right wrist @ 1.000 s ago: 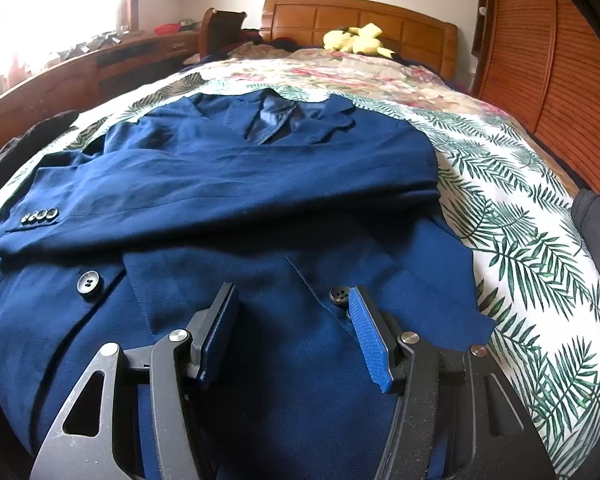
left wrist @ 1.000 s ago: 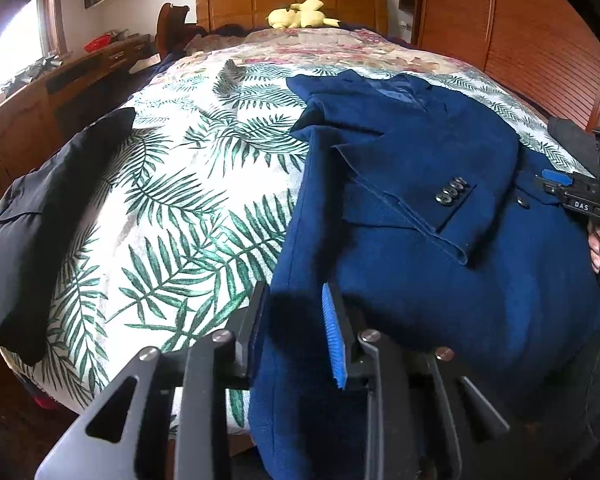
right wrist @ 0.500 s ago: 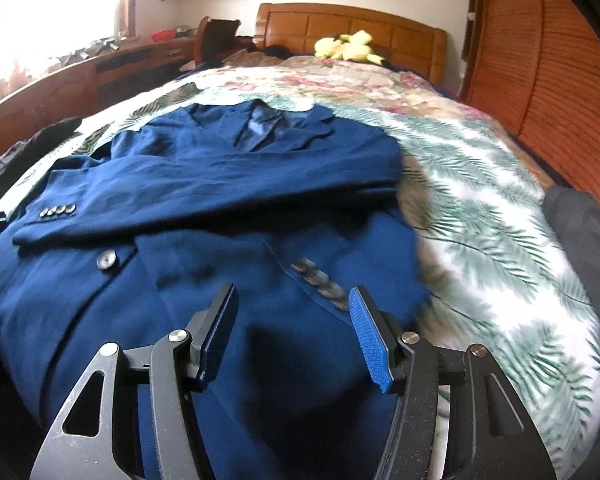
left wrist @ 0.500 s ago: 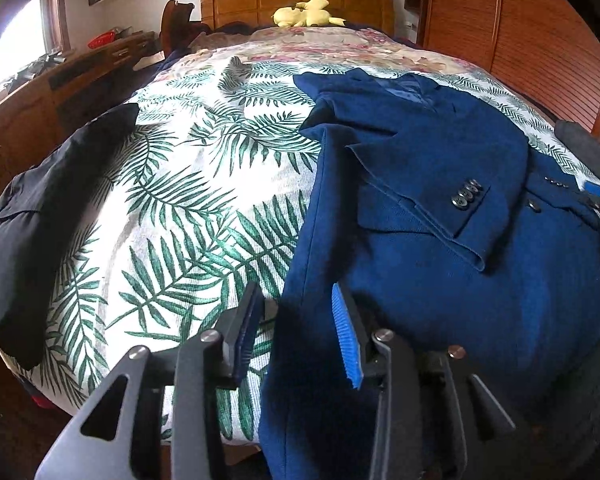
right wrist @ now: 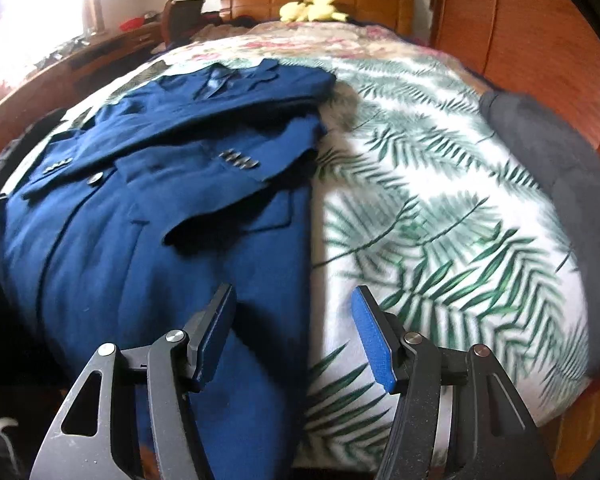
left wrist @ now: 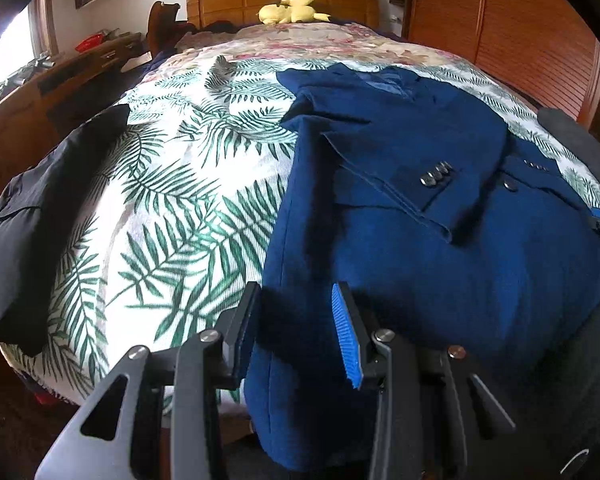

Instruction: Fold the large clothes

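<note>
Spreading across the palm-print bed (left wrist: 172, 200), a blue blazer (left wrist: 400, 240) is seen with both sleeves now folded over its chest; the right gripper (right wrist: 294, 334), shifted toward 3 o'clock, and the left gripper (left wrist: 294, 330) are held open and empty at the hem corners, suggesting a lengthwise fold next.

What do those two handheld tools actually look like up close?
Both look alike: the left tool and right tool have black angular metal linkages with silver pivot bolts and triangular cutouts, ending in two flat fingers faced with ribbed blue pads.
</note>
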`<action>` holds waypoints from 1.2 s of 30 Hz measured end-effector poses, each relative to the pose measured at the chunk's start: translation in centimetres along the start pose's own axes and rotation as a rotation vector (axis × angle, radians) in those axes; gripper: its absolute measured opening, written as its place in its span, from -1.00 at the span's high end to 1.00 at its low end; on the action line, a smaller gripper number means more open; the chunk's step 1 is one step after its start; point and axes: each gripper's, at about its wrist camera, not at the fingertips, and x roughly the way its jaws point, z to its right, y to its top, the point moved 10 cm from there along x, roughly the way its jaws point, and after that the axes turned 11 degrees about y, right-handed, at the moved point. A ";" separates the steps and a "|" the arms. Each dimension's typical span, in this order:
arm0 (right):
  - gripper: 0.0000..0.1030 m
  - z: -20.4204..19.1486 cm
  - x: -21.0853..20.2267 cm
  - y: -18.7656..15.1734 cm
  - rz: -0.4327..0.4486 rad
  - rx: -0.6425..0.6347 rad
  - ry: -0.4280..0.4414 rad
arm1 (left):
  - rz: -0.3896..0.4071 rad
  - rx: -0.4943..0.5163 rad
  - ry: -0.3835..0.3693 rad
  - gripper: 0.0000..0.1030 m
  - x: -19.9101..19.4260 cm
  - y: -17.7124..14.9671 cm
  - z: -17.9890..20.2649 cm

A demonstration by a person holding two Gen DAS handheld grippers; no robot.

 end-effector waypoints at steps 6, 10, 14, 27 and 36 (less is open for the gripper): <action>0.04 -2.4 0.7 -0.2 -0.017 -0.045 0.065 | -0.021 0.008 -0.018 0.31 -0.7 -1.4 -0.5; 0.05 -3.5 0.2 0.4 0.015 -0.040 0.104 | -0.022 0.000 -0.030 0.31 -0.8 -2.0 -0.6; 0.05 -3.1 0.6 -0.2 0.004 -0.023 0.094 | -0.017 0.001 -0.033 0.31 -1.0 -2.3 -0.7; 0.04 -2.8 0.8 -1.4 -0.027 -0.037 0.059 | -0.019 -0.018 -0.023 0.31 -1.3 -3.3 -1.5; 0.92 -3.8 -0.1 -0.1 0.036 -0.065 0.094 | 0.059 -0.007 -0.098 1.00 -4.0 -1.3 0.7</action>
